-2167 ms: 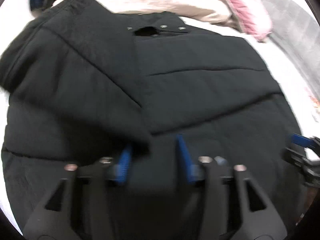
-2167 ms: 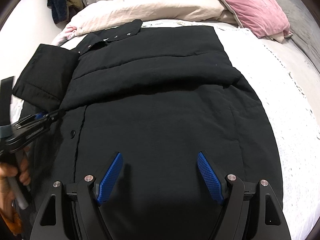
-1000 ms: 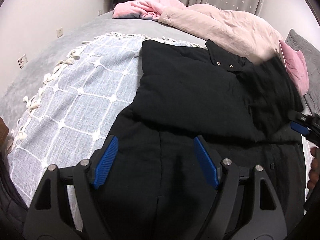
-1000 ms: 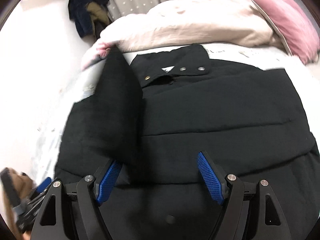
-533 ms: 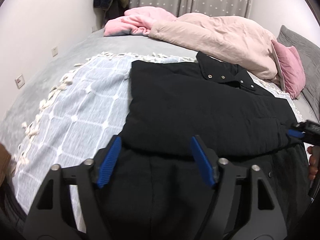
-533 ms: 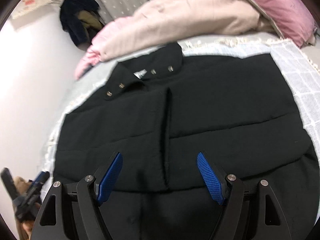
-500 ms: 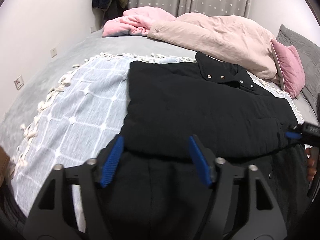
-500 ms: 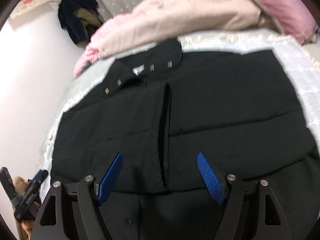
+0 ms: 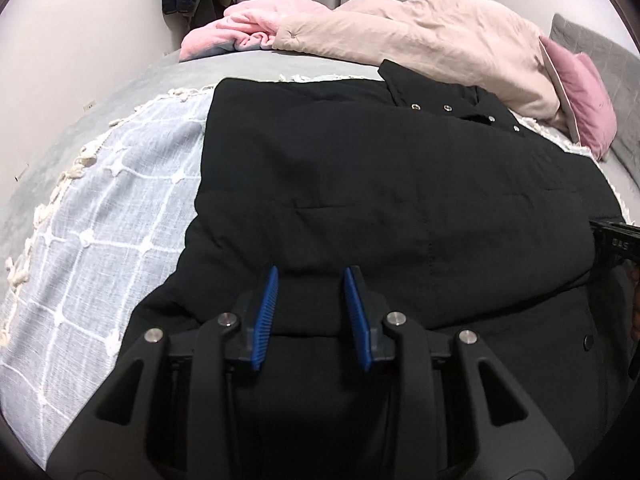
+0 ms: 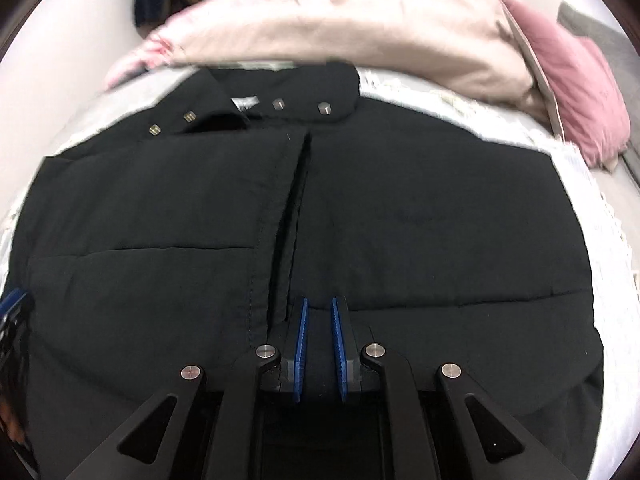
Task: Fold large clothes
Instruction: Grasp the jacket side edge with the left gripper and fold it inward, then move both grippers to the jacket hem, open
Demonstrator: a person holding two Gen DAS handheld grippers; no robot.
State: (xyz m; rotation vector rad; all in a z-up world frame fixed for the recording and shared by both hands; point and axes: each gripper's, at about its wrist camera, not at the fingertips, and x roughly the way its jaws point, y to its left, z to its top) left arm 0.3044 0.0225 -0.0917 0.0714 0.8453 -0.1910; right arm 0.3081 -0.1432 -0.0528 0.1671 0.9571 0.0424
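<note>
Partly legible "DAS" on right gripper, black jacket

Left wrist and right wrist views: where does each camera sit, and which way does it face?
Left wrist: on the left hand-held gripper, angled down over the black jacket; jaws closing over fabric; the other gripper's tip shows at the frame's right edge.
Right wrist: on the right hand-held gripper, facing the jacket's collar; jaws closing.
Shared: jacket, beige duvet, pink pillow.
</note>
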